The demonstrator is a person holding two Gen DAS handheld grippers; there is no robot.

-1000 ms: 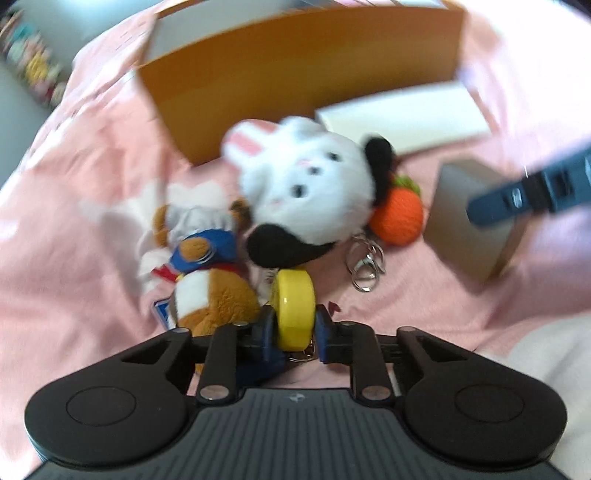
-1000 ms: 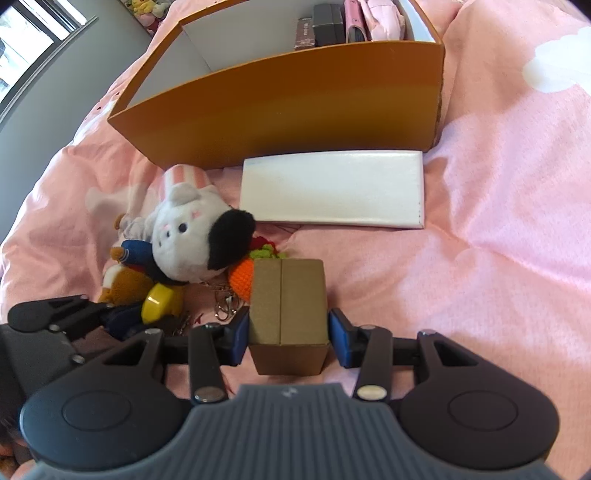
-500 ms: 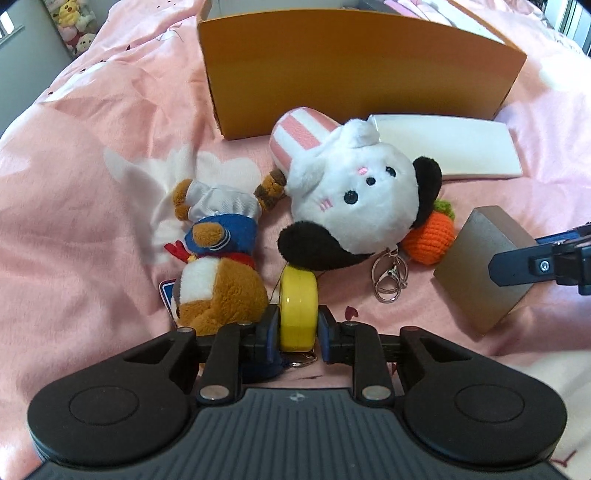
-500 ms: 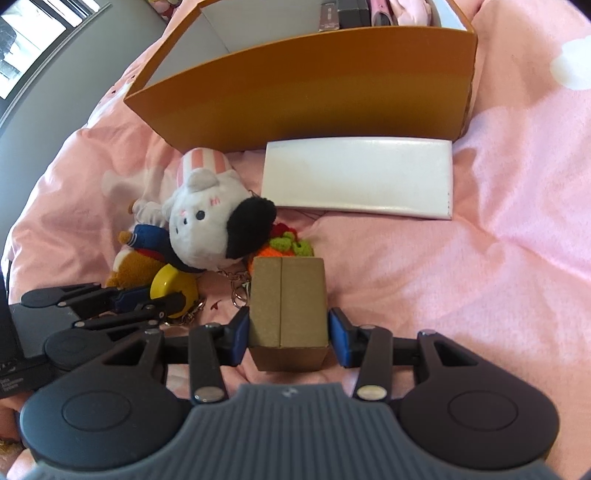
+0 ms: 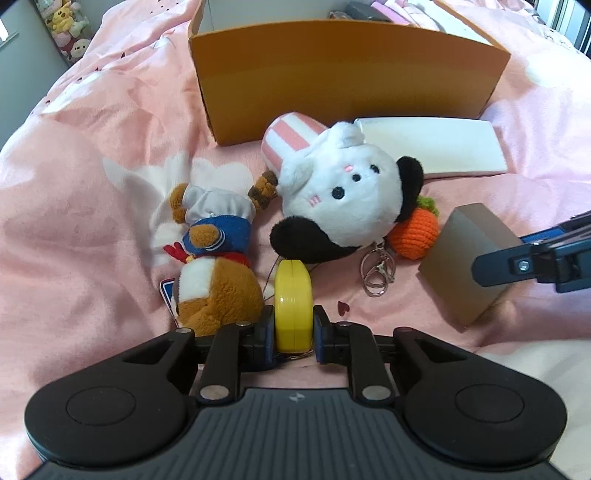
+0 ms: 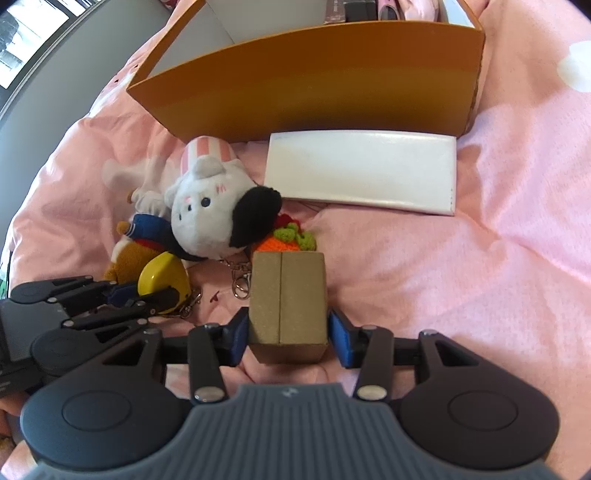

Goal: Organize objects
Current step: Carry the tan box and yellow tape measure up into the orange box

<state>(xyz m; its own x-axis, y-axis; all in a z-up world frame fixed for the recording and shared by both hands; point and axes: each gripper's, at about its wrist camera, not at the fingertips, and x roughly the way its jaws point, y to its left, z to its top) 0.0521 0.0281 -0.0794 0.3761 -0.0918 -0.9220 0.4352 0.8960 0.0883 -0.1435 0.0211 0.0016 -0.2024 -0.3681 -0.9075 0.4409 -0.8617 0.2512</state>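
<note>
Orange box (image 5: 343, 74) contents mostly hidden behind its front wall, crochet carrot (image 6: 291, 242) largely covered by brown box (image 6: 288, 306), shelf plushies (image 5: 68, 26) too small to identify

Yellow disc (image 5: 293, 304) between left gripper (image 5: 294, 334) jaws, beside brown plush (image 5: 216, 295).

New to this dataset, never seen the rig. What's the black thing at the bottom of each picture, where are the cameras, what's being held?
No robot here: a person carries a hand-held gripper in each hand, with a fisheye camera on each looking forward along its two fingers. The black shape at the bottom is the gripper body.

Left wrist view: the left hand-held gripper is closed on a yellow disc. Right wrist view: the right hand-held gripper is closed on a small brown box.

On the pink bedding lie a white plush, a brown plush, a crocheted orange toy, a keyring and a flat white case, in front of an open orange box that already contains some items.
</note>
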